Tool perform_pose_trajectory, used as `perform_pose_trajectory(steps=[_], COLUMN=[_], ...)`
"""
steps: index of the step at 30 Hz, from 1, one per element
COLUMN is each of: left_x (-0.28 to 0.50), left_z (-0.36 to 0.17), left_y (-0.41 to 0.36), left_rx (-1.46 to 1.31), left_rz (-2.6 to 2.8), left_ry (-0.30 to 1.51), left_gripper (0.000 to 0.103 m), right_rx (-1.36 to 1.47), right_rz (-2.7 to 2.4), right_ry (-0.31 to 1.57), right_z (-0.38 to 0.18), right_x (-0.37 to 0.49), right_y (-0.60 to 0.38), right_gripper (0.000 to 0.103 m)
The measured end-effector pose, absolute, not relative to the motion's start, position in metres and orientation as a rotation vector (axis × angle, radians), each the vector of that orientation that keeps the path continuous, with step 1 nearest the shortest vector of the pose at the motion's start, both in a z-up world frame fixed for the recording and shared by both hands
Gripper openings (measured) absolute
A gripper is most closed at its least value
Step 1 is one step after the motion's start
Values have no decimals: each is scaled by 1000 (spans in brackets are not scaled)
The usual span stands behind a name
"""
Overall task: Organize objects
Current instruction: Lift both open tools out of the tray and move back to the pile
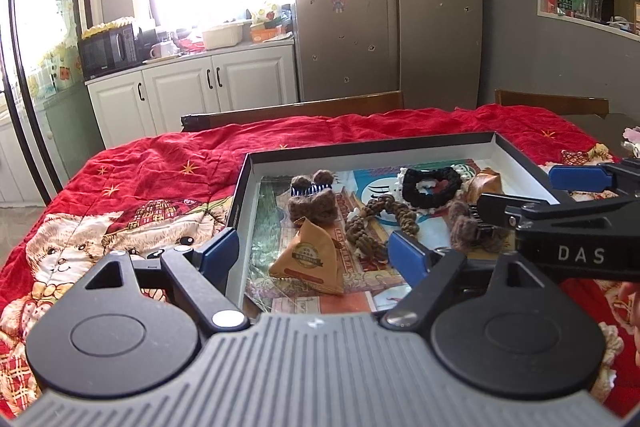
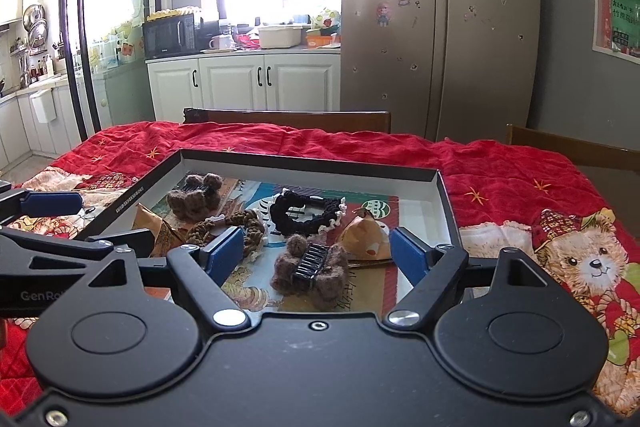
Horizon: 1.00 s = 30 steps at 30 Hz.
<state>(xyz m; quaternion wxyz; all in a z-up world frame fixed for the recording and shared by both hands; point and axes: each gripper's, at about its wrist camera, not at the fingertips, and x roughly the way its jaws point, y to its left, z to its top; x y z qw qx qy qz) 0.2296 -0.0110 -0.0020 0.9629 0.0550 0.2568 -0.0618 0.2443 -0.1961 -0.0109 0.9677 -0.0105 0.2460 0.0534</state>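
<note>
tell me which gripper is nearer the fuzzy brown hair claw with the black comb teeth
Right. The right gripper frames the fuzzy brown hair claw between its open fingers; the left gripper sits further left, over the tan triangular packet.

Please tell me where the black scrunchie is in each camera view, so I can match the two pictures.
Left wrist view: the black scrunchie lies in the far right part of the box, beyond the braided brown hair tie.
Right wrist view: it lies near the middle of the box, behind the brown fuzzy hair claw.
Shared landmark: the refrigerator behind the table.
</note>
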Motion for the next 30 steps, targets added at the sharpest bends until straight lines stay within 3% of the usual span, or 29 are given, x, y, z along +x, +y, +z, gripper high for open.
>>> perform_pose_trajectory(steps=[30], left_x=[161], left_z=[23], left_y=[-19], left_rx=[191], left_rz=[-212], left_ry=[491], left_gripper=[90], right_rx=[-81], right_rz=[119], right_ry=[521], right_z=[6], right_x=[176], right_y=[-202], right_gripper=[81])
